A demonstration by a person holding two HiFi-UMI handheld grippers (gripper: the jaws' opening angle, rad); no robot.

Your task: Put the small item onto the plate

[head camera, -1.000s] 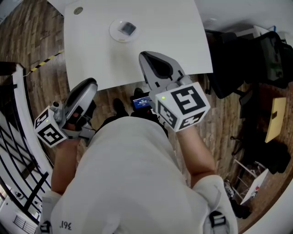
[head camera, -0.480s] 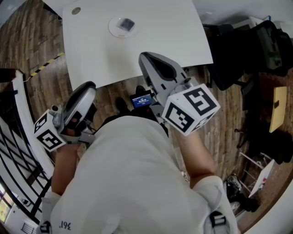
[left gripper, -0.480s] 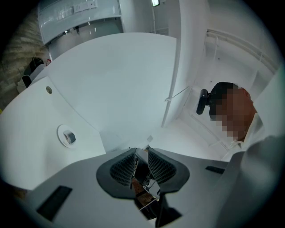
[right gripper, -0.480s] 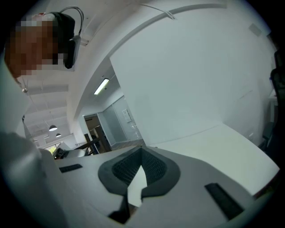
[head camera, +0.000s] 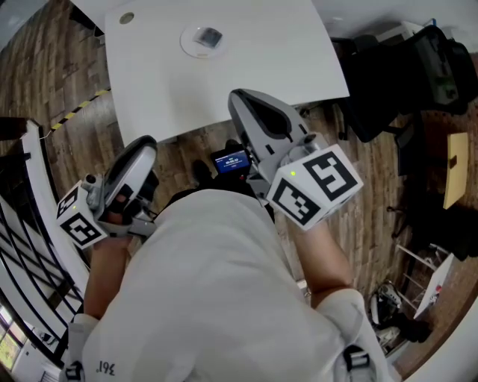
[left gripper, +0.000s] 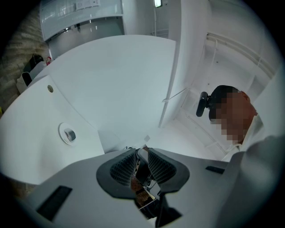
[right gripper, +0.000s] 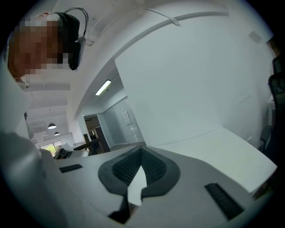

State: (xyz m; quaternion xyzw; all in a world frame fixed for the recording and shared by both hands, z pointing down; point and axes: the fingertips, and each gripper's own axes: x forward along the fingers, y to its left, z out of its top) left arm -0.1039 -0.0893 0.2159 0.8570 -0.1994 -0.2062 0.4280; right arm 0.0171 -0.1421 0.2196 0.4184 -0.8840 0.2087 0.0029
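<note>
A small round white plate (head camera: 196, 46) (left gripper: 63, 132) sits on the far part of the white table (head camera: 246, 60). A small grey item (head camera: 210, 36) (left gripper: 70, 134) lies on it. Both grippers hang short of the table's near edge, close to my body and well away from the plate. My right gripper (head camera: 236, 95) (right gripper: 141, 153) is shut, its pads meeting at the tip with nothing between them. My left gripper (head camera: 149, 142) (left gripper: 142, 150) is lower at the left over the wooden floor, its jaws together and empty.
A round hole (head camera: 125, 17) (left gripper: 50, 88) marks the table's far left corner. A dark chair and bags (head camera: 388, 89) stand right of the table. A white rail (head camera: 37, 186) runs along the left. A small lit screen (head camera: 230, 160) shows below the table edge.
The right gripper's marker cube has drifted slightly right and down. The left gripper has barely moved. The item stays on the plate.
</note>
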